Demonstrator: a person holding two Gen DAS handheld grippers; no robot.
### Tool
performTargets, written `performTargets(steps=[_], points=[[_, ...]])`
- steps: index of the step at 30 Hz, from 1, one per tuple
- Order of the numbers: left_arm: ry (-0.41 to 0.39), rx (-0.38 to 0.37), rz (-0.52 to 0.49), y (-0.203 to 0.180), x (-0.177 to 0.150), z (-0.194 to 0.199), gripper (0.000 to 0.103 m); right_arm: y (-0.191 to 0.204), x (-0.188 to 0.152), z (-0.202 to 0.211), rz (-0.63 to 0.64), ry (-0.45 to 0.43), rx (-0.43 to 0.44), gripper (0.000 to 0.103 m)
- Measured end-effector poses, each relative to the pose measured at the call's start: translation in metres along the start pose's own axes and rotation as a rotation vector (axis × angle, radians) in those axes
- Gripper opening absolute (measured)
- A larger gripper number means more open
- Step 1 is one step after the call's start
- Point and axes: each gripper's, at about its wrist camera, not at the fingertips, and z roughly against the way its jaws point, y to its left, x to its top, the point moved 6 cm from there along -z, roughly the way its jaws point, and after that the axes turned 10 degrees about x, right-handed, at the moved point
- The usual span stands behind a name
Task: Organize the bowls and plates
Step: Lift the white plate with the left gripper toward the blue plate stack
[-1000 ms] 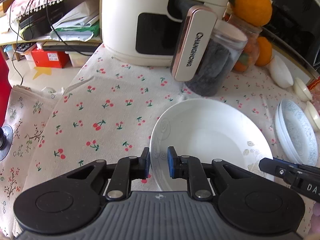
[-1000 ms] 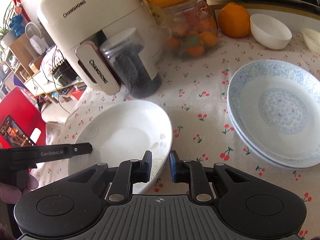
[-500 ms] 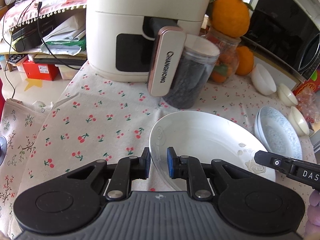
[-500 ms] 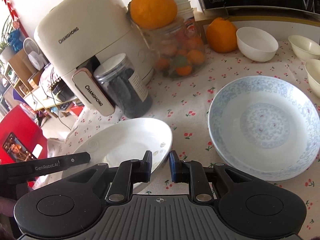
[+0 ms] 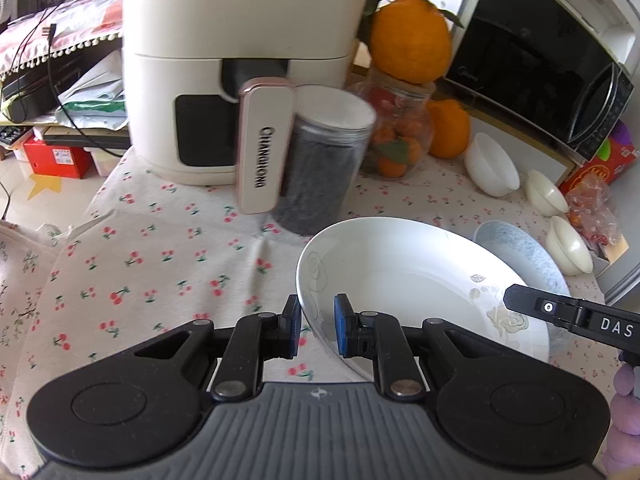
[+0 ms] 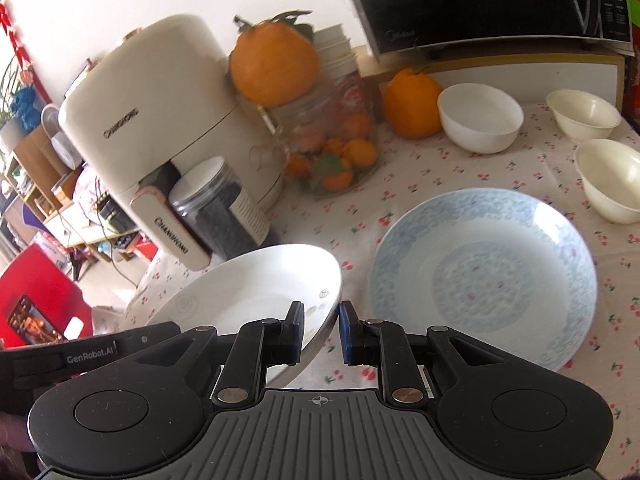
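A white plate (image 5: 404, 276) with a leaf pattern hangs tilted above the cherry-print tablecloth. My left gripper (image 5: 316, 326) is shut on its near left rim. My right gripper (image 6: 322, 330) is shut on its right rim; the plate also shows in the right wrist view (image 6: 256, 292). A blue-patterned plate (image 6: 484, 276) lies on the cloth to the right, partly hidden behind the white plate in the left wrist view (image 5: 516, 244). A white bowl (image 6: 480, 118) and two cream bowls (image 6: 584, 114) (image 6: 612, 180) stand at the back right.
A cream air fryer (image 5: 240, 68) stands at the back left with a dark-filled jar (image 5: 320, 160) in front of it. A glass jar of oranges (image 6: 324, 140), loose oranges (image 6: 412, 104) and a black microwave (image 5: 536, 52) line the back. The table's left edge drops to the floor.
Both grippers have lifted the white plate off the cloth and carried it right, toward the blue plate. Its right side now overlaps the blue plate in the left wrist view.
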Motion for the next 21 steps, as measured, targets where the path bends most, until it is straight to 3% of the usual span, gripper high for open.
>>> performTargets(steps=[21], points=[[-0.005, -0.060, -0.054, -0.074, 0.005, -0.011, 0.015, -0.065, 0.027, 0.039, -0.056, -0.072, -0.068, 0.018]])
